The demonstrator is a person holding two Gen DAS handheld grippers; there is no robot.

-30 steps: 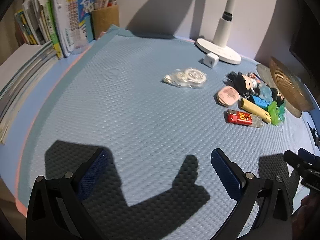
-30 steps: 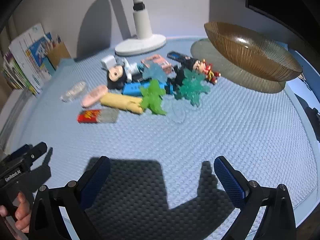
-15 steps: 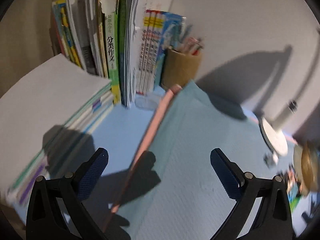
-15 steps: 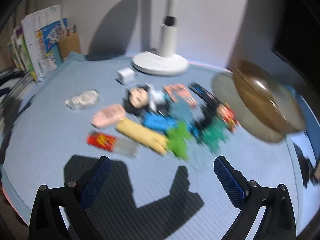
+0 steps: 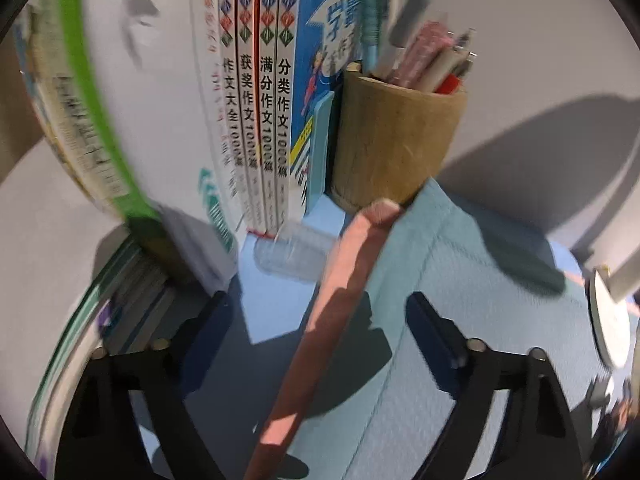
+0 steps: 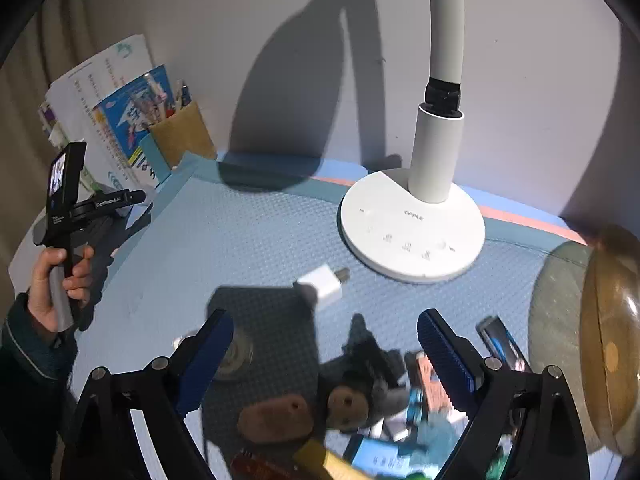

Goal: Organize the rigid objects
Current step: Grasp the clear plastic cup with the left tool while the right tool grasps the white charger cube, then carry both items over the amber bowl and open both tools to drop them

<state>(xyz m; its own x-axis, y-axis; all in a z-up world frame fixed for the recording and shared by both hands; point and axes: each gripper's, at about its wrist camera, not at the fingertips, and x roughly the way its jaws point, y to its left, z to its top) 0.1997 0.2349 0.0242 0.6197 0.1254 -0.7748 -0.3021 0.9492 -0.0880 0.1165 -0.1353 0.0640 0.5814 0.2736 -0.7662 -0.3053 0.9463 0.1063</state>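
In the right wrist view my right gripper [image 6: 320, 346] is open and empty. It hangs low over a heap of small objects: a dark-haired figurine [image 6: 356, 384], a pink oval case [image 6: 274, 420], a white charger plug [image 6: 322, 286] and blurred coloured pieces at the bottom. A brown glass bowl [image 6: 612, 360] stands at the right. My left gripper [image 5: 316, 328] is open and empty. It sits over the pink edge of the blue mat [image 5: 460, 320], facing a small clear container [image 5: 292, 254] at the foot of the books. The left tool also shows in the right wrist view, held in a hand [image 6: 68, 208].
Upright books [image 5: 256, 92] and a wooden pen holder [image 5: 396, 136] stand at the mat's back left corner. A stack of flat books [image 5: 60, 320] lies to the left. A white desk lamp base [image 6: 412, 228] stands at the back of the mat.
My left gripper has swung from the middle of the mat to its back left corner and closed in on the books. My right gripper has moved forward and down over the heap of objects.
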